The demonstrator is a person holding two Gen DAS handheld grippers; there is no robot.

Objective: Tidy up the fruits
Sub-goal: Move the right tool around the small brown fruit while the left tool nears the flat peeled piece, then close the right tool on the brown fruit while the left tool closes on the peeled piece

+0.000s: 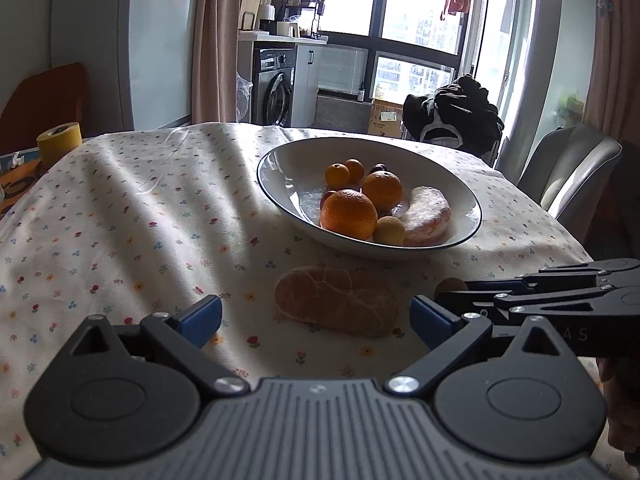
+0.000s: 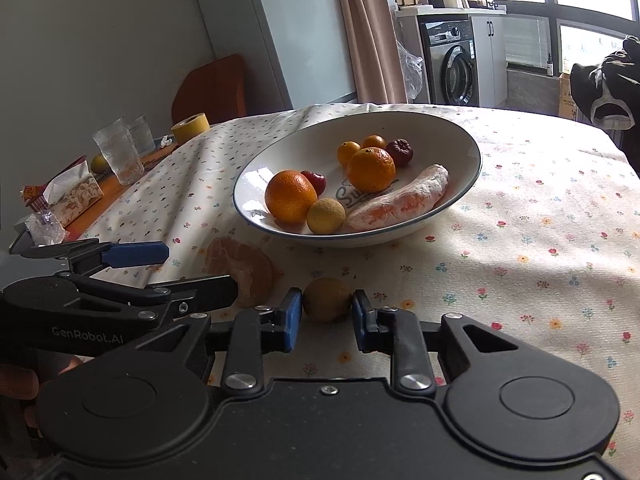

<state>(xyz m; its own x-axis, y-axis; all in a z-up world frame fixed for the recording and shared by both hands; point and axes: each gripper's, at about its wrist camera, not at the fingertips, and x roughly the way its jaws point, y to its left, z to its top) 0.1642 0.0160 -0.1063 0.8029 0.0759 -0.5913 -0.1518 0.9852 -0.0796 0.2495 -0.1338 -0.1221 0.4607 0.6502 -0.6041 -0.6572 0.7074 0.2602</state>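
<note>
Okay, left wrist view: left gripper wide open, empty, straddling the peeled citrus half at lower centre on the tabletop; bowl sits just beyond at centre. Go lower before closing, squeeze softly since it likely crushes. Right wrist view: right gripper half open, pads either side of the small brownish fruit, lower centre; contact unclear. Close centred, lift clear over the rim.
</note>
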